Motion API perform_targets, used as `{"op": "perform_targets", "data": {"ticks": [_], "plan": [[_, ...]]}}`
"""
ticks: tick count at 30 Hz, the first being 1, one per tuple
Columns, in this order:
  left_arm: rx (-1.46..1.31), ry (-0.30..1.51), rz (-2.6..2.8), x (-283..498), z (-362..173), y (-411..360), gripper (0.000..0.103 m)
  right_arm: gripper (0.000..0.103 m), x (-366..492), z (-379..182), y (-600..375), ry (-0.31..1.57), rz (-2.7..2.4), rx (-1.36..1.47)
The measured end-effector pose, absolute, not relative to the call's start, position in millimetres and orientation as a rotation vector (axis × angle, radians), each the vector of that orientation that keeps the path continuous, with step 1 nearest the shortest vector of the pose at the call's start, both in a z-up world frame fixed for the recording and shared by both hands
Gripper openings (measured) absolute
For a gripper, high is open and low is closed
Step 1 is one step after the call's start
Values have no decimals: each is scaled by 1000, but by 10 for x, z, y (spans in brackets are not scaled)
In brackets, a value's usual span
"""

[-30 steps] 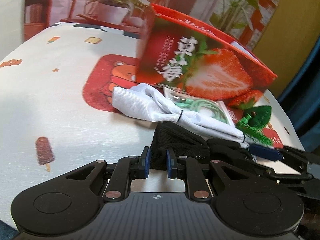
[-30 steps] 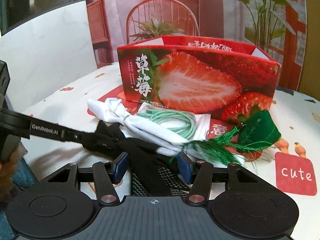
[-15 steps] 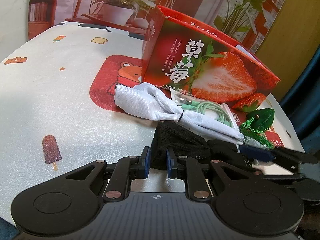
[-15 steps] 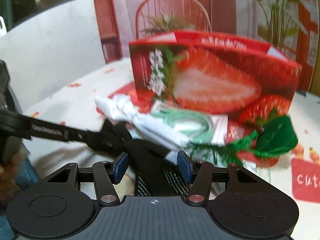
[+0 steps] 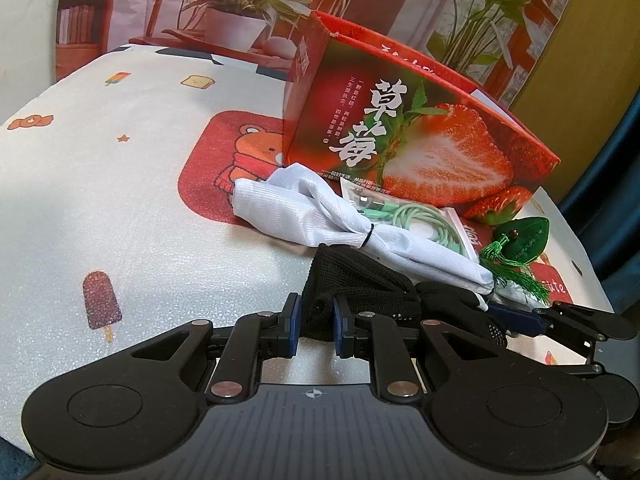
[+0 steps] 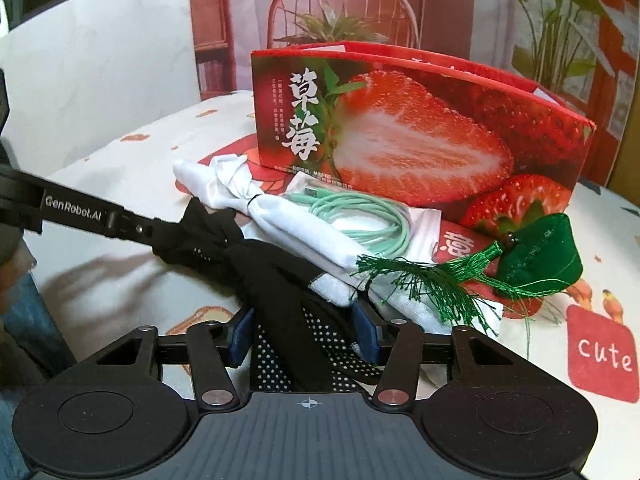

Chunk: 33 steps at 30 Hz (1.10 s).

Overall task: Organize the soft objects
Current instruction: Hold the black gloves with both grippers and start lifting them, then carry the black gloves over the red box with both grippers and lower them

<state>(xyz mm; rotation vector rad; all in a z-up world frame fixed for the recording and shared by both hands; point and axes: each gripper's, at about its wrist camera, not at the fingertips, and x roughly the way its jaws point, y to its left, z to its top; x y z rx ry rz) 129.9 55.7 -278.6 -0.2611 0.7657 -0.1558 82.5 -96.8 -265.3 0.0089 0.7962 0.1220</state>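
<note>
A black knit glove (image 5: 360, 280) with white grip dots lies at the table's near edge. My left gripper (image 5: 316, 322) is shut on its cuff end. My right gripper (image 6: 304, 334) is open, and the glove's dotted end (image 6: 296, 320) lies between its fingers. A white cloth bundle (image 5: 320, 216) tied with a black band lies behind the glove; it also shows in the right wrist view (image 6: 280, 216). A green tasselled pouch (image 6: 536, 260) sits to the right.
A red strawberry box (image 6: 420, 128) stands open-topped behind the pile. A mint-green cable in a clear bag (image 6: 360, 220) lies on the white cloth. The tablecloth (image 5: 100, 200) has cartoon prints. The left gripper's arm (image 6: 80, 212) crosses the right wrist view.
Both grippers have shifted slightly with the glove; the right wrist view swung right and back. The left grip on the glove is unchanged.
</note>
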Motion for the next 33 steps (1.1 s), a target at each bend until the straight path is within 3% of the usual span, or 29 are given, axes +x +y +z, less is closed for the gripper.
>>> {"op": "perform_targets", "data": {"ticks": [4,6,8,23,33], "plan": [[-257,764,-159,1286,-2771,537,17,28,803,-2629,-1008,797,113,18],[-254,755,-167,1268,-2739,528,13,16,783,-2601,-1030,792,119,32],[-252,735,-177,1236,-2670,517,11,12,753,-2542,-1041,777,130,43],[-182,453,-263,994,-1618,361,10,11,633,-1585,-1405,491,115,141],[-115,346,-296,1372,-1058,102,10,11,1042,-1048,-1732,383,75,119]]}}
